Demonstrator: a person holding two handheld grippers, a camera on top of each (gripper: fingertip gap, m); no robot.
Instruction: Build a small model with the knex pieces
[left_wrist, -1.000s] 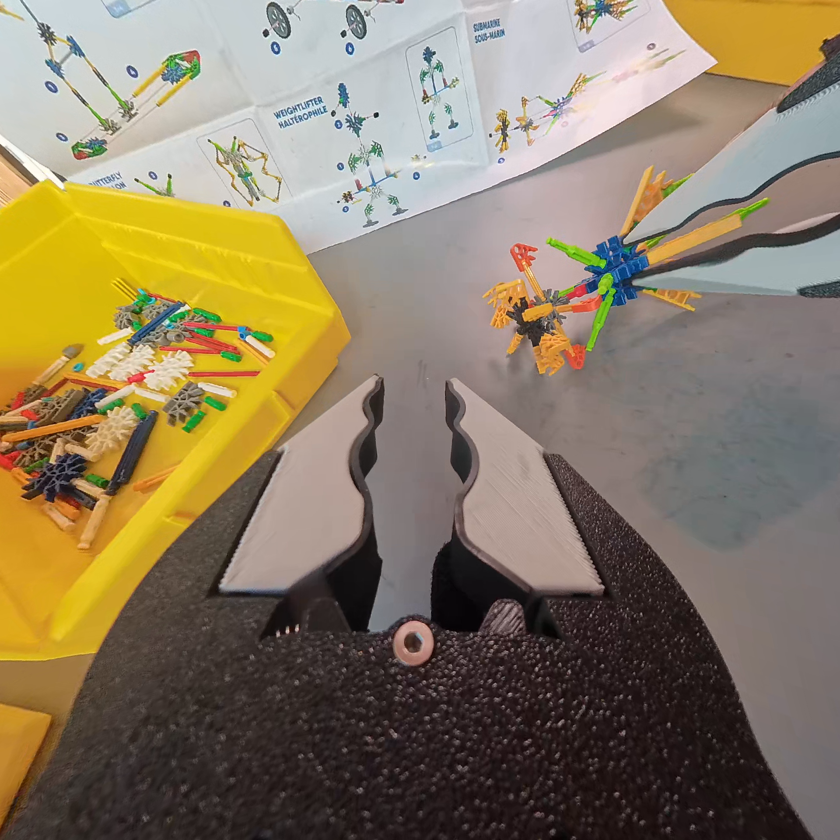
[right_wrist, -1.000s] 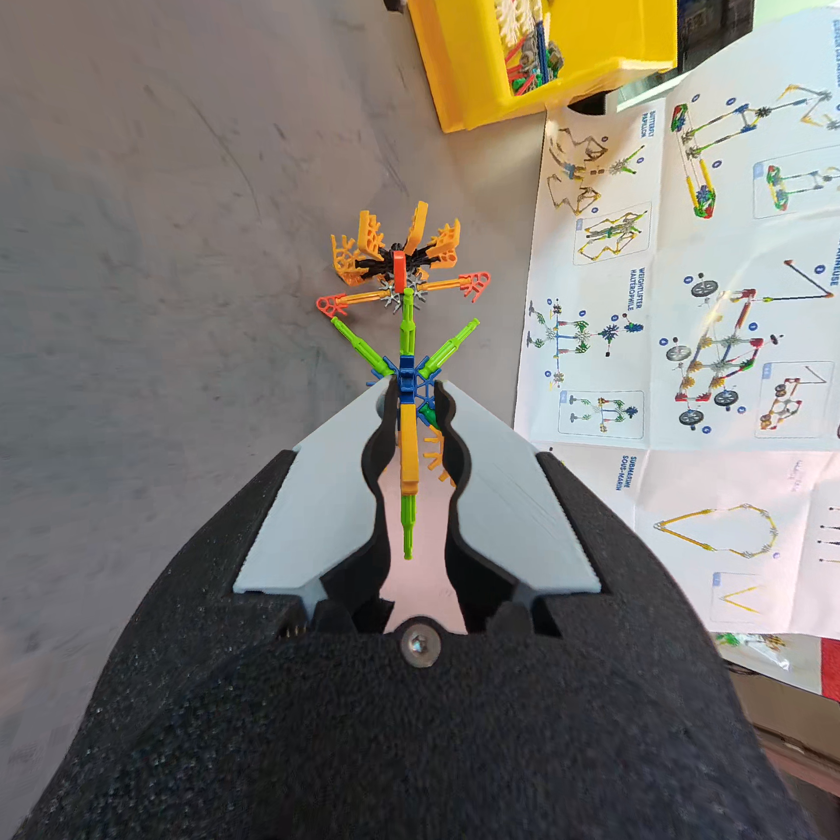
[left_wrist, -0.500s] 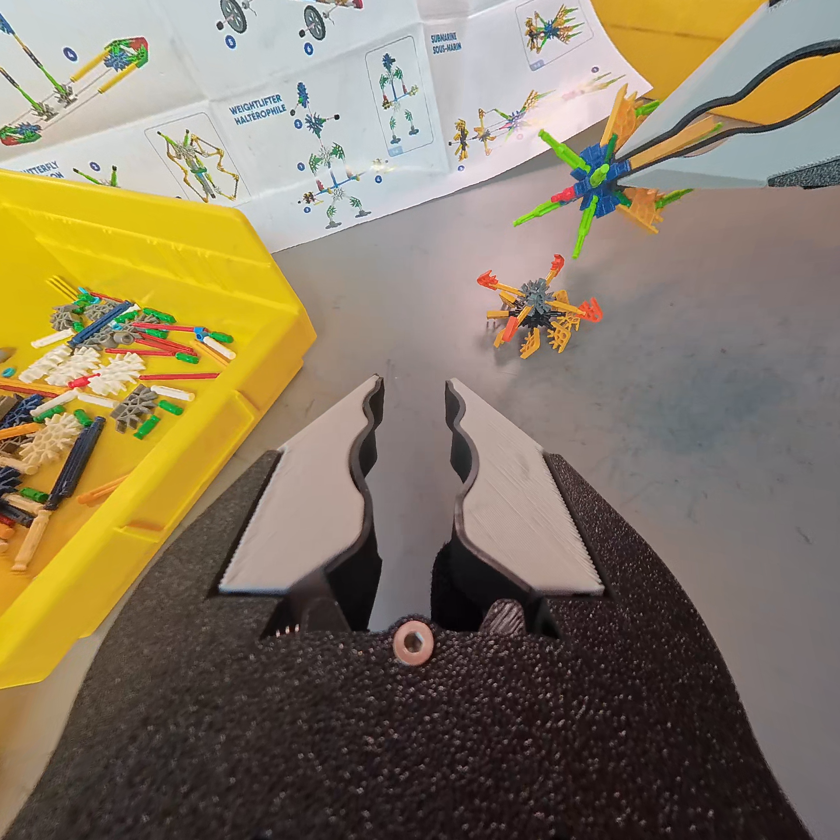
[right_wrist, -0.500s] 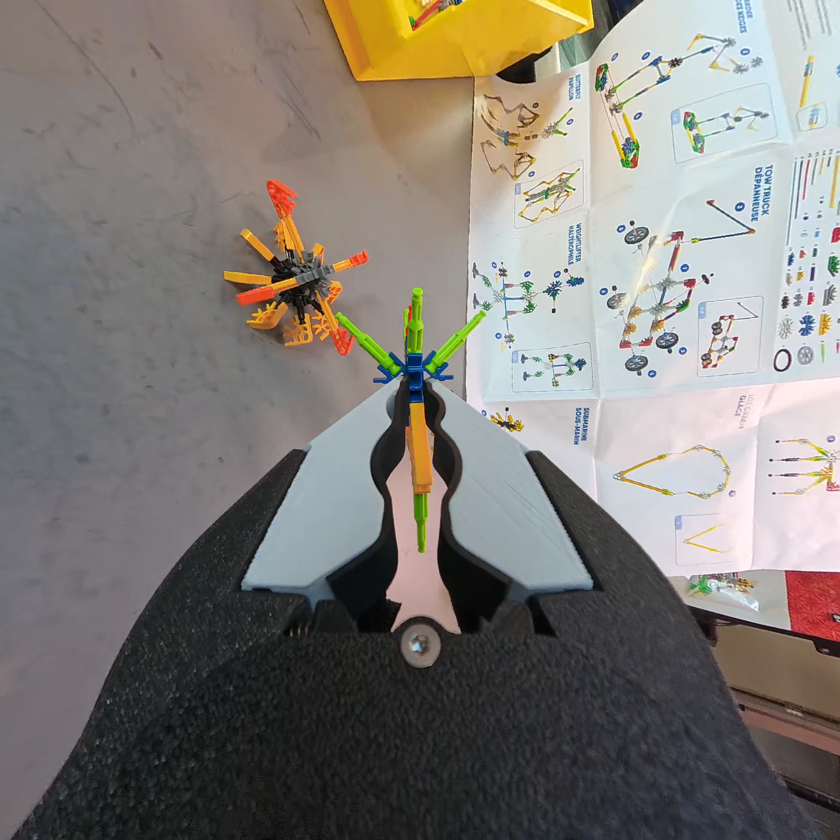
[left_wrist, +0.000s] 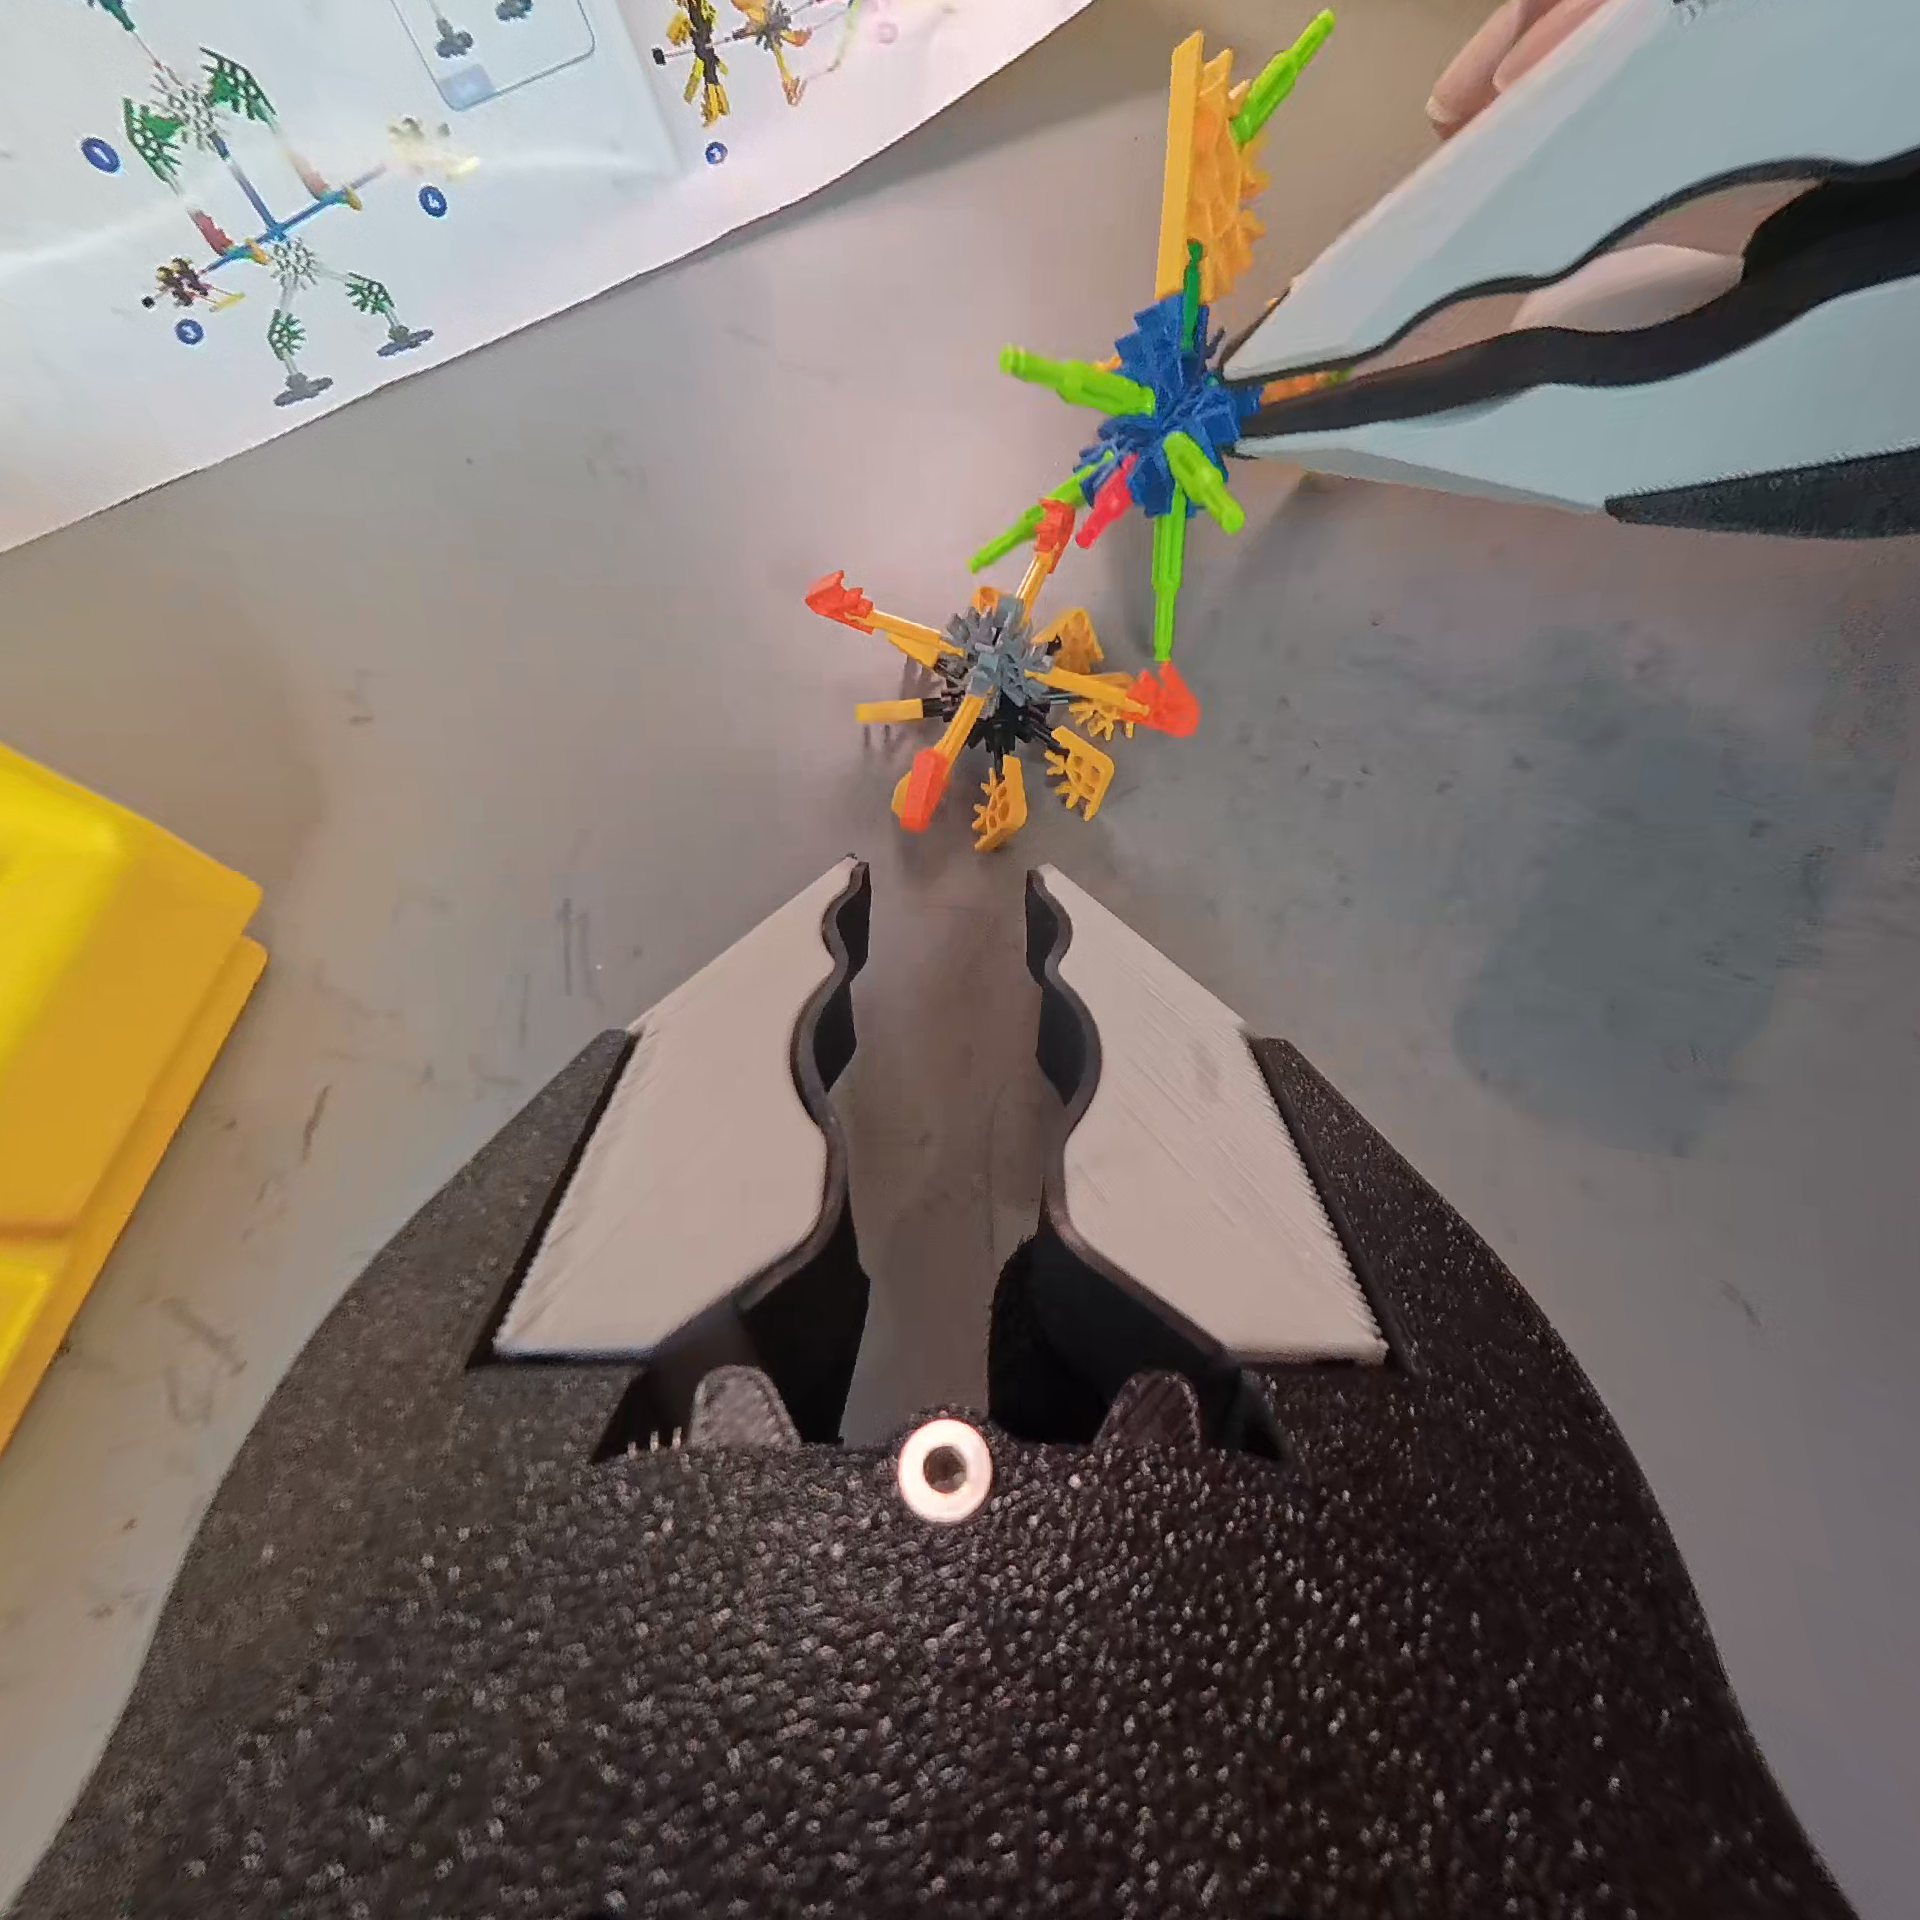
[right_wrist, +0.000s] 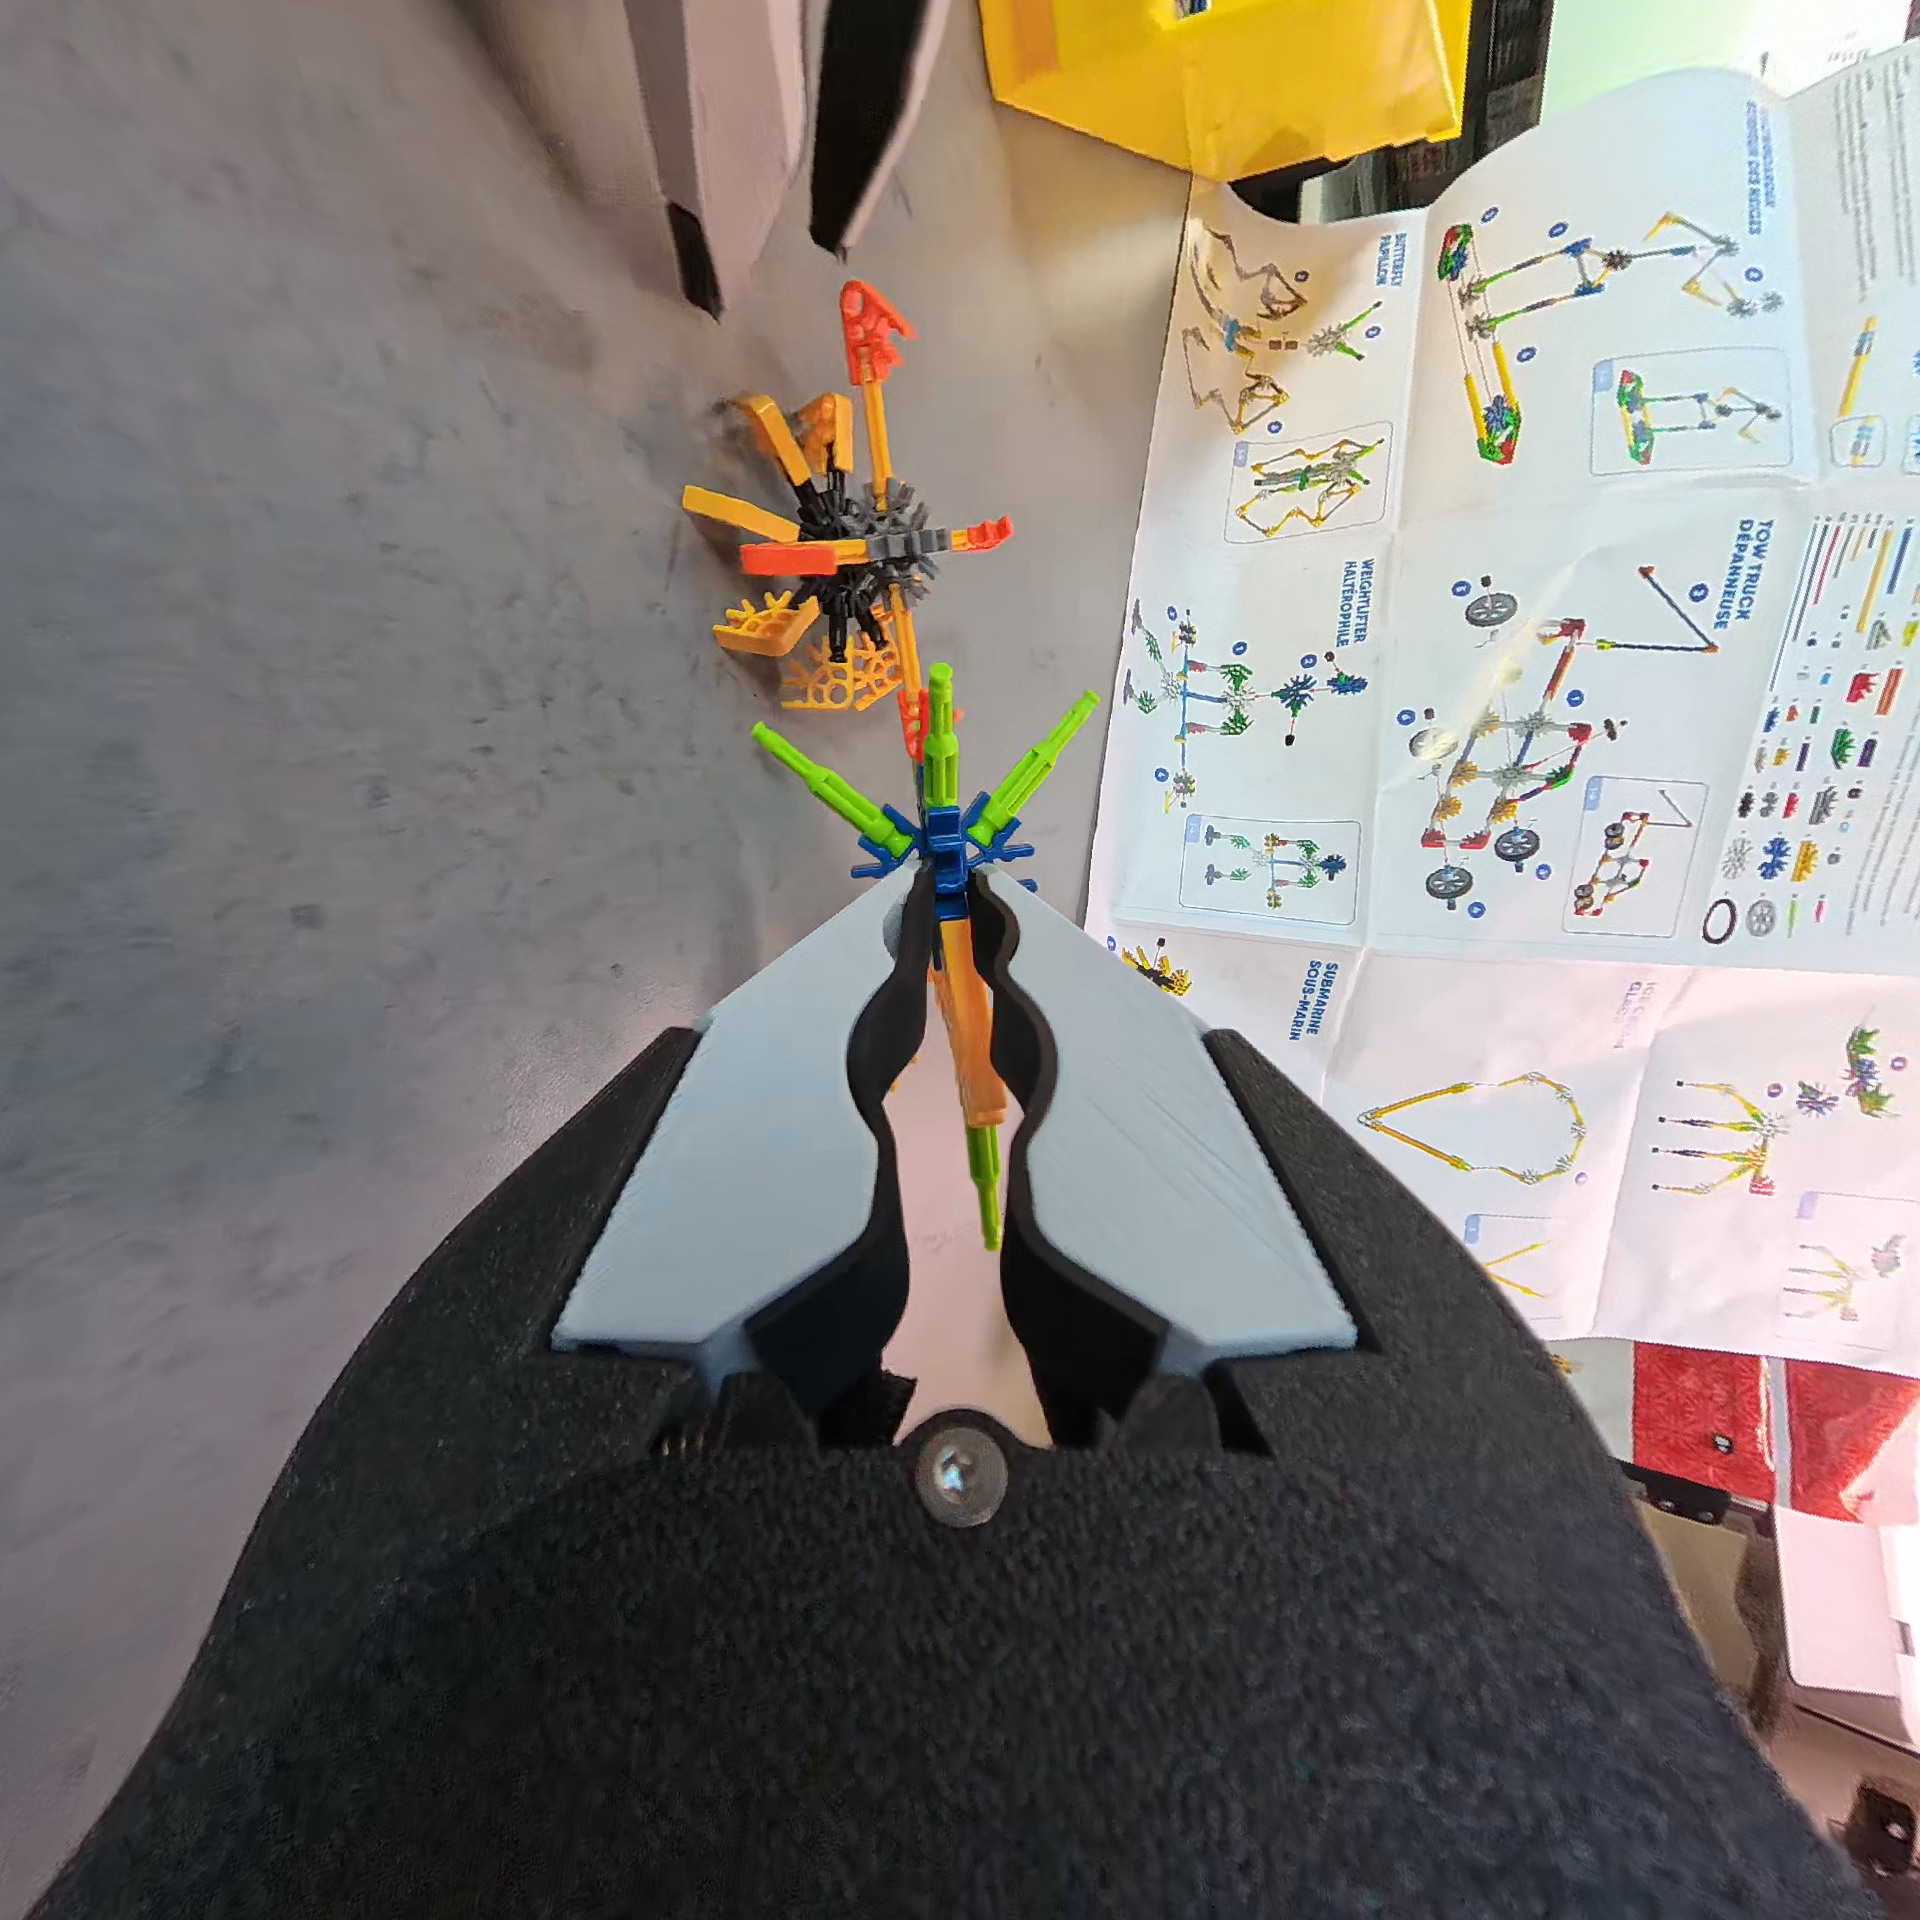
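Grey bench (left_wrist: 416, 727), scuffed, carrying everything. Fold-out instruction sheet (right_wrist: 1558, 727) spread flat along one side; yellow parts bin (right_wrist: 1226, 83) at the far end in the right wrist view, only a corner of it at the left edge of the left wrist view.

Right hand-held gripper (right_wrist: 945, 883): clamped on blue-hub piece (right_wrist: 940, 842), fingers pinching the yellow rod just behind the blue connector, rod tail with green end running back between them. Piece held clear of the bench, green rods fanning forward.

Left hand-held gripper (left_wrist: 943, 873): fingers apart, nothing between them, low over the bench, tips just short of grey-hub cluster (left_wrist: 997, 675).

Grey-hub cluster: on the bench, between the two grippers. Grey and black connectors at the core, yellow rods with orange end clips radiating, yellow fan pieces underneath as feet. One orange-tipped rod reaches close to the held piece; touching or not, cannot tell.

Handling, judged: snap-fit plastic, very light, stiff rods, joints likely to pop under side load. Spiky, no flat face. Best hold on a rod close to a hub or across the core, not on rod tips or thin fan pieces. Smooth plastic, likely to swivel in the pinch.
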